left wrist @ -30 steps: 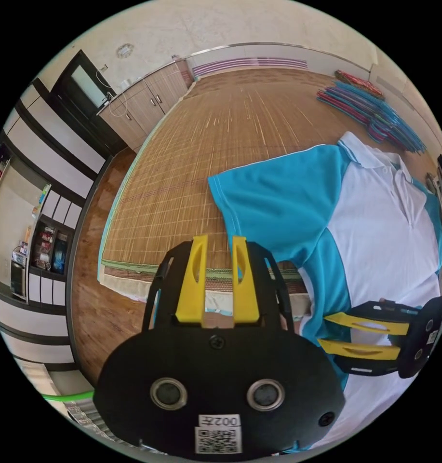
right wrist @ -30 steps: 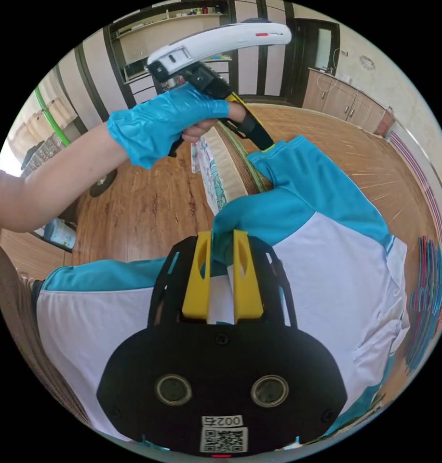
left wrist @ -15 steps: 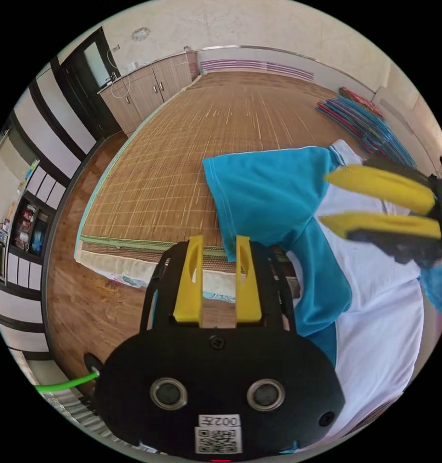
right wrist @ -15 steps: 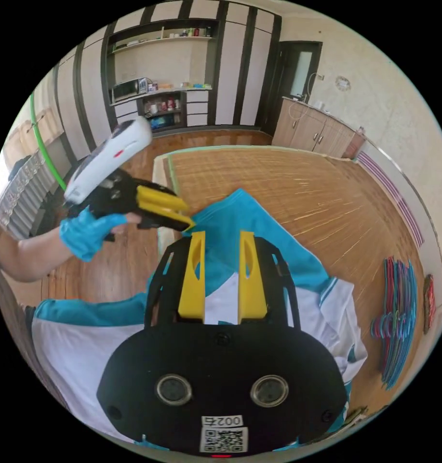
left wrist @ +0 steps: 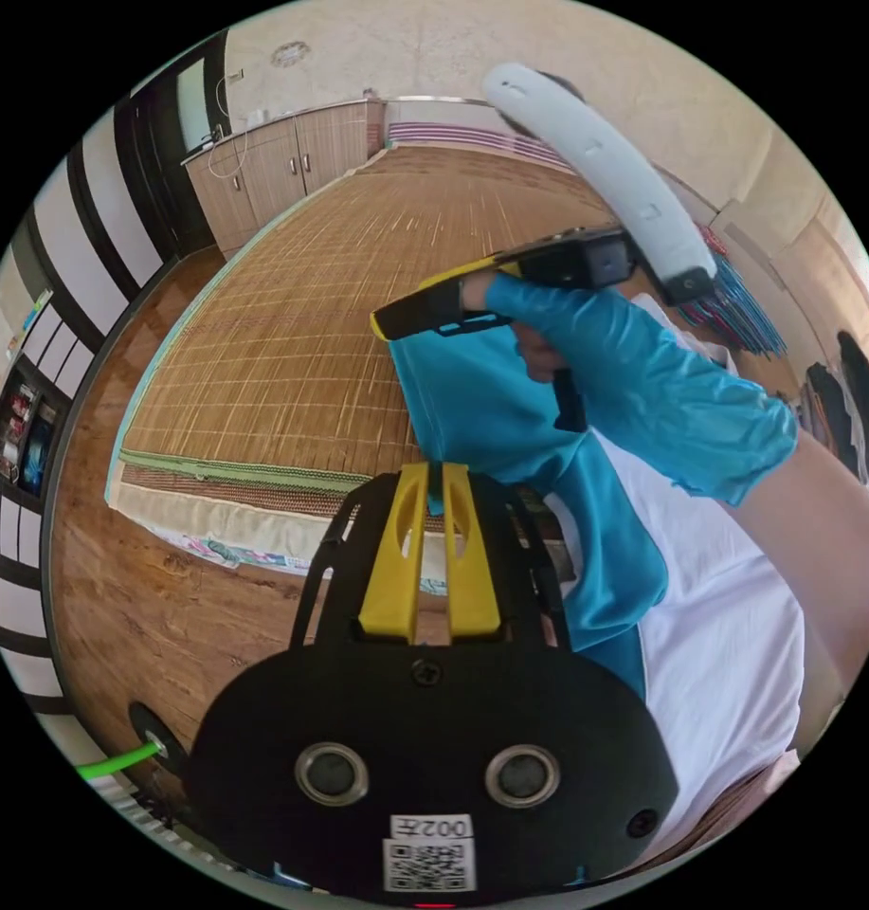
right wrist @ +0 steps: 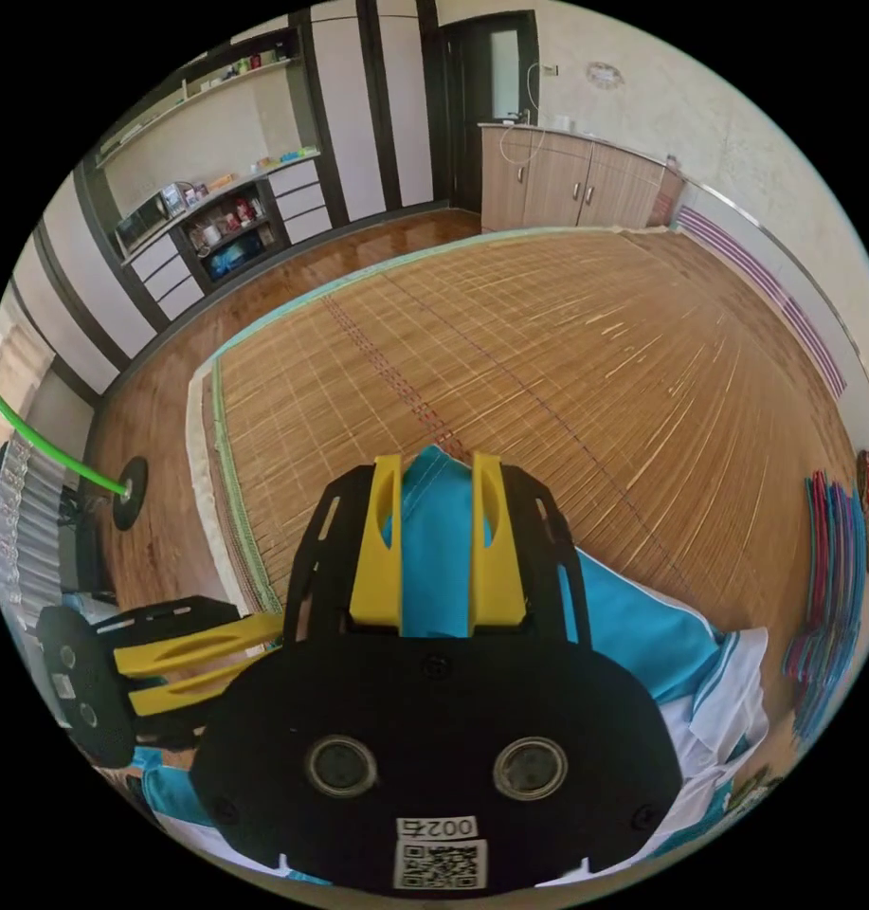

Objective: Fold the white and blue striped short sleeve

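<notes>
Now the left yellow-jawed gripper has pinched the turquoise sleeve of the white-and-turquoise short-sleeved shirt on the woven bamboo mat; the right gripper, jaws parted, straddles the sleeve's far corner, so the fold can start.

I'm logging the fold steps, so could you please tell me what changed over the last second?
The right gripper let go of the shirt's side and moved up to the sleeve's outer corner; its jaws stand apart around it. The left gripper closed on the sleeve's lower hem. The shirt stayed flat on the mat.
</notes>
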The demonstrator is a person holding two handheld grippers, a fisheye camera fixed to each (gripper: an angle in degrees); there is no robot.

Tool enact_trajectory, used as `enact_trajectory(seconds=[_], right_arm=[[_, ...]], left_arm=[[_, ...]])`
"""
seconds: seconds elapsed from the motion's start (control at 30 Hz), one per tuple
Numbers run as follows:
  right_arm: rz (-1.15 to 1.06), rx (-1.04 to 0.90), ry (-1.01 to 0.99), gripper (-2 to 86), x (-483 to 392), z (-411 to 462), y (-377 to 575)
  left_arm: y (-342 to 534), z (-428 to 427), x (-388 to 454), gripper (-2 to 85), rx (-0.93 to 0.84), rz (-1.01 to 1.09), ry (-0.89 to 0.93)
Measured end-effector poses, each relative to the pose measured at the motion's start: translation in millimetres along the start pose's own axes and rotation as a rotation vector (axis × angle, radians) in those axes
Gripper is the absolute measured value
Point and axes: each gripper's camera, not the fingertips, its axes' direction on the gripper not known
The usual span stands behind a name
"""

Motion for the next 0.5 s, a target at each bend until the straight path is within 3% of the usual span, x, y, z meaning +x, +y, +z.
enact_trajectory(seconds=[0.23, 0.5], right_arm=[[-0.037, -0.038, 0.010, 4.1, 0, -4, 0], [-0.059, 0.176, -0.013, 0.1, 15, -93, 27]], left_arm=[[12, -17, 4, -0.7, 0.023, -0.004, 0.015], [20, -64, 33, -0.8, 0.108, 0.037, -0.009]])
